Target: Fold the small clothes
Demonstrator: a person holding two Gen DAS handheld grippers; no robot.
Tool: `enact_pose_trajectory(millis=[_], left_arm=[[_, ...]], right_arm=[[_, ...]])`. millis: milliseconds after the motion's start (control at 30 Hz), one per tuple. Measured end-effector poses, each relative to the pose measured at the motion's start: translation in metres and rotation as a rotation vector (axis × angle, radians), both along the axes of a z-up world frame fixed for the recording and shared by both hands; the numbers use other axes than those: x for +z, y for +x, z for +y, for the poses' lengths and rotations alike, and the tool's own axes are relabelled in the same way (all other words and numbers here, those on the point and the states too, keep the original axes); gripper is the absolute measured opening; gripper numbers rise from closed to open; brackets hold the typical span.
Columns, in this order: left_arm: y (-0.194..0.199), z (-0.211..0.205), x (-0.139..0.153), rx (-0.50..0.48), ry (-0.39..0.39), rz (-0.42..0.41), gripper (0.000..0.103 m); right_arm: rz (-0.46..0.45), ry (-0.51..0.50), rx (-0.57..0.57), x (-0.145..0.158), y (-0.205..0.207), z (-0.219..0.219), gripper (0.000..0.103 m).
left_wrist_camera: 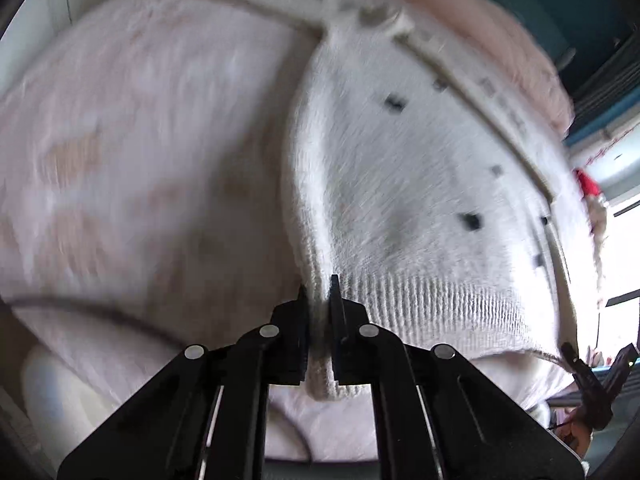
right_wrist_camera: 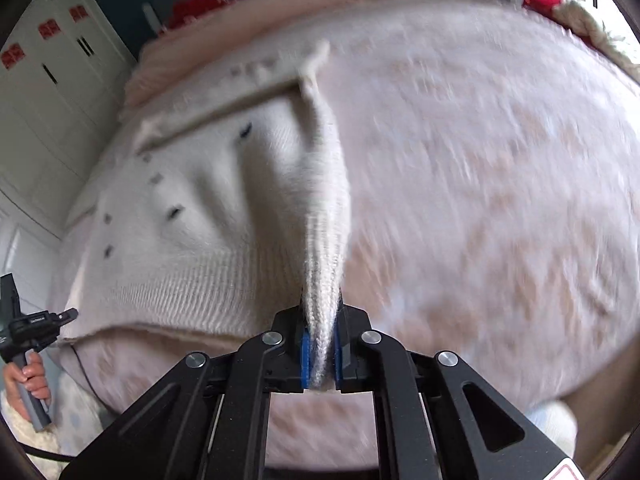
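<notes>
- The small cream knitted sweater with dark square flecks (left_wrist_camera: pixel 420 184) is lying spread over the pale pink patterned bedcover (left_wrist_camera: pixel 132 152), filling the centre and right of the left wrist view and the centre left of the right wrist view.
- I am pinching a raised ridge of its ribbed edge in the left gripper (left_wrist_camera: pixel 319 292), whose jaws are closed on the knit at lower centre.
- I am clamping another stretch of the edge in the right gripper (right_wrist_camera: pixel 322 312), with the fabric bunching between its blue pads (right_wrist_camera: pixel 306 354).
- Both views are blurring, so I cannot tell exactly which corner each claw is holding.
- To fold well, I judge I should be keeping both grips firm and level, carrying the edge across evenly so the fold lands straight and unwrinkled.
- A white wardrobe with red stickers (right_wrist_camera: pixel 48 80) is showing in the upper left of the right wrist view.
</notes>
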State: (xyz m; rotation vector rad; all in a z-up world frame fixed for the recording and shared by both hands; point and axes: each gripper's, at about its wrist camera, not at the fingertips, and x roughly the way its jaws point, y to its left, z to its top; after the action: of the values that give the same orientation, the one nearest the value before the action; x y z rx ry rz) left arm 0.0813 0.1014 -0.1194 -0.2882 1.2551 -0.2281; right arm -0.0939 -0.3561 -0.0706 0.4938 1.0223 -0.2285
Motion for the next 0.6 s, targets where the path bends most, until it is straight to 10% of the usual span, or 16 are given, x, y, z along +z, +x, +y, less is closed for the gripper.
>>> enact_pose_trajectory(millis=[267, 600], left_arm=[[-0.007, 0.023, 0.03, 0.068, -0.089, -0.088, 0.017], [0.173, 0.141, 0.077, 0.541, -0.05, -0.341, 0.07]], right_arm=[[0.016, -0.08, 0.012, 0.003, -0.005, 0.014, 0.018], [-0.144, -0.245, 0.176, 0.049, 0.04, 0.099, 0.062]])
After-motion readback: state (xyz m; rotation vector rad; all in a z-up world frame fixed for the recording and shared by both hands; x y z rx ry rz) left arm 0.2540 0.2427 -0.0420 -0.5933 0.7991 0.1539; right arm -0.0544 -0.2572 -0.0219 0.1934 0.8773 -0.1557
